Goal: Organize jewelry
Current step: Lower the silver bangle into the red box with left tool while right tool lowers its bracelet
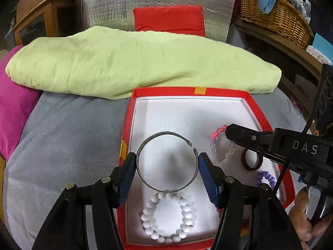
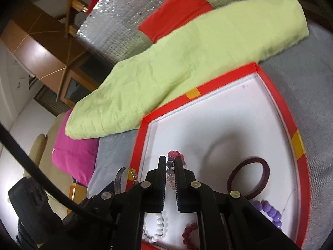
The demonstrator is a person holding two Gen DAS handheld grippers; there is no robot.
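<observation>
My left gripper (image 1: 166,158) is shut on a dark metal cuff bangle (image 1: 164,133), its blue pads (image 1: 127,175) pressing both sides, above the red box (image 1: 166,90) with a white floor. My right gripper (image 2: 170,159) is shut on a bracelet of pink, purple and clear beads (image 2: 171,167) over the same box (image 2: 229,77). In the left wrist view it reaches in from the right (image 1: 229,130) with that bracelet (image 1: 215,140) hanging from it. A white bead bracelet (image 1: 166,218), a maroon ring (image 2: 249,179), purple beads (image 2: 270,210) and dark red beads (image 2: 189,233) lie in the box.
The box rests on a grey cover (image 1: 68,137). A folded light-green cloth (image 1: 133,60) lies just behind it, with a pink cushion (image 1: 12,108) at the left and a red cushion (image 1: 168,19) against a silver foil sheet. A wicker basket (image 1: 274,18) stands on a shelf at the right.
</observation>
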